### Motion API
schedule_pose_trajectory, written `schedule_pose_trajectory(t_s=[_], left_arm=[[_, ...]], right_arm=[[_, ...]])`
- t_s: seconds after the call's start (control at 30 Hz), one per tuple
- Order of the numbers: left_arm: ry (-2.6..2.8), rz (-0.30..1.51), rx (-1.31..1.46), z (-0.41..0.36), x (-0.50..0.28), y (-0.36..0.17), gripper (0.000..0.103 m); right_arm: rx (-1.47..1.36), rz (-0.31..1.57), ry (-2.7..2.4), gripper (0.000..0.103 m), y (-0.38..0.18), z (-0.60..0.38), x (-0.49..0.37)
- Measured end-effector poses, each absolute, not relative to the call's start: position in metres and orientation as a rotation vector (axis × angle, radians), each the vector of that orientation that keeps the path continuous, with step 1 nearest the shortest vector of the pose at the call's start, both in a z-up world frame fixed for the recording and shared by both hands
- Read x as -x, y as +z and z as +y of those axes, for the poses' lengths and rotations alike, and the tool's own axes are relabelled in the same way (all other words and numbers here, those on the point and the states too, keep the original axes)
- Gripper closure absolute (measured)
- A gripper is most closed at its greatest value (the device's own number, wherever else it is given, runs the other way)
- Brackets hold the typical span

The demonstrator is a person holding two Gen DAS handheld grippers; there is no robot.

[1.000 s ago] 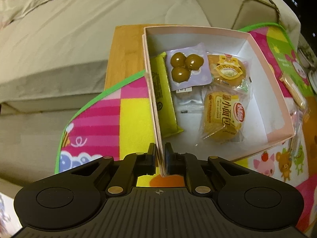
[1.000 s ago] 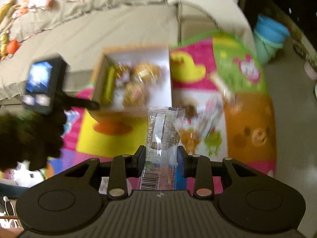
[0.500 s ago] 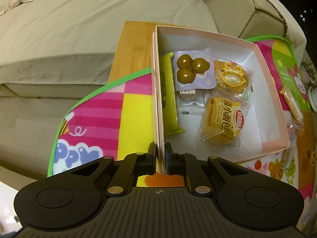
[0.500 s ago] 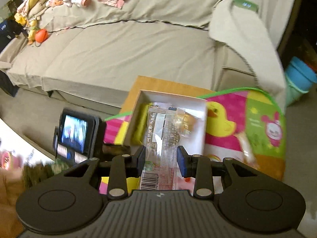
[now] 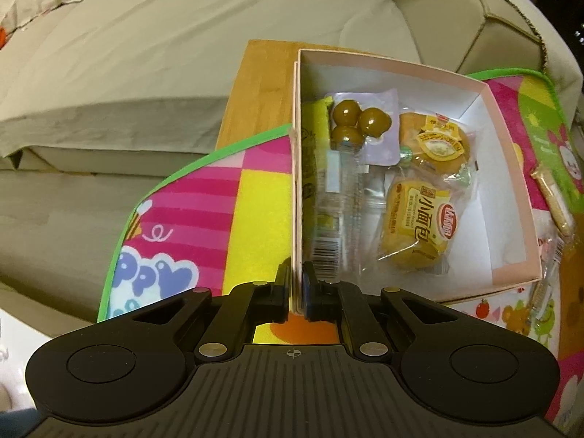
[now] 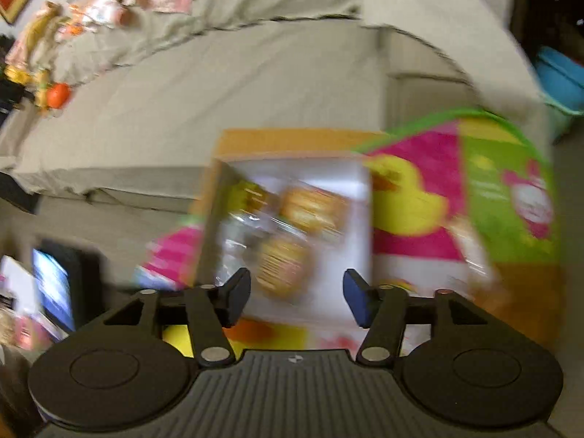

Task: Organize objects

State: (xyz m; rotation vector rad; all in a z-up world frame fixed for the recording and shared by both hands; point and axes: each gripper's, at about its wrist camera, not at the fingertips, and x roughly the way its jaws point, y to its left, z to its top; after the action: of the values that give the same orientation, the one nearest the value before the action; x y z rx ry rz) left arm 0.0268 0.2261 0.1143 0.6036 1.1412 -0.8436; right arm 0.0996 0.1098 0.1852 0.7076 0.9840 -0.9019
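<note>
Box (image 5: 511,153): several snacks packed; near-left wall clamped by L gripper (image 5: 297,284).
R gripper (image 6: 296,294): jaws opening, nothing between.
Left: loose packets (image 5: 551,189) right of box.

A home living room is shown. A wide sofa (image 6: 226,84) draped in a beige cover fills the far side, with toys and clothes (image 6: 91,11) heaped at its far left end. A bright cartoon play mat (image 5: 204,197) is spread over a low wooden table (image 5: 262,84) near the sofa, and a blue tub (image 6: 558,76) is seen at the far right.
</note>
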Motion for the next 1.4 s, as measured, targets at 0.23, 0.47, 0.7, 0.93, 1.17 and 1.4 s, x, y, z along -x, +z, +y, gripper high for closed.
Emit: schedule_pose_trajectory(t_s=[0.23,0.47,0.7,0.93,1.17,1.4], left_arm=[[-0.802,1.140,-0.660,0.216,-0.023,0.108,0.094],[-0.803,1.094,-0.759,0.210,-0.011,0.107,0.094],[-0.770,1.108,-0.767,0.202,-0.007,0.105,0.094],[-0.765,1.101,-0.787,0.196,-0.006,0.100,0.094],[-0.786,1.085,-0.838,0.193,-0.003,0.101,0.094],[-0.800,1.078,-0.895,0.188,0.002,0.101,0.094]], right_arm=[[-0.811,1.081,-1.056,0.043,0.156,0.120,0.021],[-0.918,1.100,-1.072,0.039,0.115,0.117,0.067],[-0.829,1.147,-0.983,0.038,0.092,0.102,0.043],[-0.608,1.148,-0.960,0.031,0.100,0.080,0.029],[-0.525,1.131,-0.970,0.032,0.084,0.017,0.016],[-0.596,1.116,-0.970,0.068,0.054,-0.012,0.012]])
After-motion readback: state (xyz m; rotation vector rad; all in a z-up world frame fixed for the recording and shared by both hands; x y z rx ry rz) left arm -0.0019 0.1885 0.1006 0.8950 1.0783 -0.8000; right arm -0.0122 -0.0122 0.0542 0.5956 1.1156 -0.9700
